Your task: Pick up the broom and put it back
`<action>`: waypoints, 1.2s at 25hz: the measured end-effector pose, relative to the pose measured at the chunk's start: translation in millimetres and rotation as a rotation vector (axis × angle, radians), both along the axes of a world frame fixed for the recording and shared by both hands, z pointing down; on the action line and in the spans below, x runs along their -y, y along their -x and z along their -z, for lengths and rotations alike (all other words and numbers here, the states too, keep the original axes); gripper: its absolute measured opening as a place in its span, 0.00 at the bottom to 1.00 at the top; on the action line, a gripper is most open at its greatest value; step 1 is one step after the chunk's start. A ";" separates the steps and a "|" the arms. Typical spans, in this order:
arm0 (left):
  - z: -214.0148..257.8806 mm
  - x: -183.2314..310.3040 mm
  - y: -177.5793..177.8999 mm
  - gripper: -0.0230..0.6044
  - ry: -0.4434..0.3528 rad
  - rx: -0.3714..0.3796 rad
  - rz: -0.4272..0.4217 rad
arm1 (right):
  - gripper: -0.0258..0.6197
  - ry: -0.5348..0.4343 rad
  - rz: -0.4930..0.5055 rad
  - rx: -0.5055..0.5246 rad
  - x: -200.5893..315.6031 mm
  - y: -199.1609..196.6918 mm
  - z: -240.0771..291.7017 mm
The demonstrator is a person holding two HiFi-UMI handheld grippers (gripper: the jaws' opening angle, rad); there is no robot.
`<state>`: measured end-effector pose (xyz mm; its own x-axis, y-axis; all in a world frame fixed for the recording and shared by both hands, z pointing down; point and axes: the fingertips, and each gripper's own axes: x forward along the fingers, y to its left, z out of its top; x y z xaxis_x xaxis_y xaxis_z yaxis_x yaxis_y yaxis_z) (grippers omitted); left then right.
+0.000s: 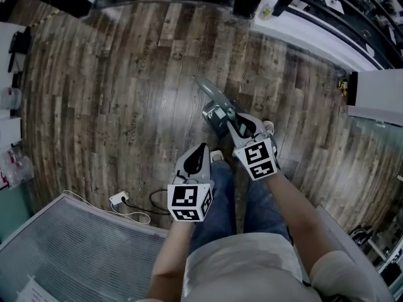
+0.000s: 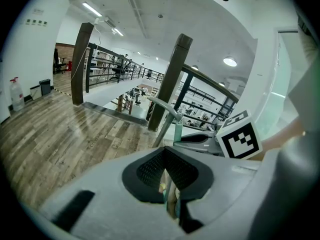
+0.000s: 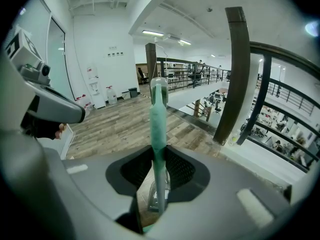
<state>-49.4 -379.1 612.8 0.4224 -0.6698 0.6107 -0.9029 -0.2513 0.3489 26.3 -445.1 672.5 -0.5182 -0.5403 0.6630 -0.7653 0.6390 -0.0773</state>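
In the head view my right gripper (image 1: 242, 128) is shut on the teal handle of the broom (image 1: 217, 109), which stands over the wooden floor just ahead of the person's feet. The right gripper view shows the teal handle (image 3: 159, 129) running upright between the pads, pinched on both sides. My left gripper (image 1: 199, 153) hangs lower left of it, apart from the broom, jaws together with nothing held. The left gripper view looks across at the broom's grey and teal shaft (image 2: 172, 124) and at the right gripper's marker cube (image 2: 240, 139).
A white power strip with its cable (image 1: 119, 200) lies on the floor at lower left, beside a ribbed grey surface (image 1: 69, 244). A dark railing (image 1: 327, 11) and a white ledge run along the top right. A white cabinet (image 1: 378, 96) stands at right. The person's legs (image 1: 220, 200) are below the grippers.
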 end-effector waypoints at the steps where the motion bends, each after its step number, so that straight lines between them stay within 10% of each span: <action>1: 0.3 -1.7 -1.3 0.05 0.000 0.000 -0.005 | 0.19 -0.001 -0.004 0.000 -0.6 -1.3 0.3; 30: 26.7 -14.5 -8.9 0.05 -0.005 0.006 0.006 | 0.19 0.003 -0.013 -0.029 -35.6 -29.0 23.3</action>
<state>-40.6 -364.7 586.1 0.4146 -0.6755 0.6097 -0.9065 -0.2477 0.3420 55.3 -409.4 649.1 -0.4912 -0.5452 0.6793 -0.7758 0.6284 -0.0566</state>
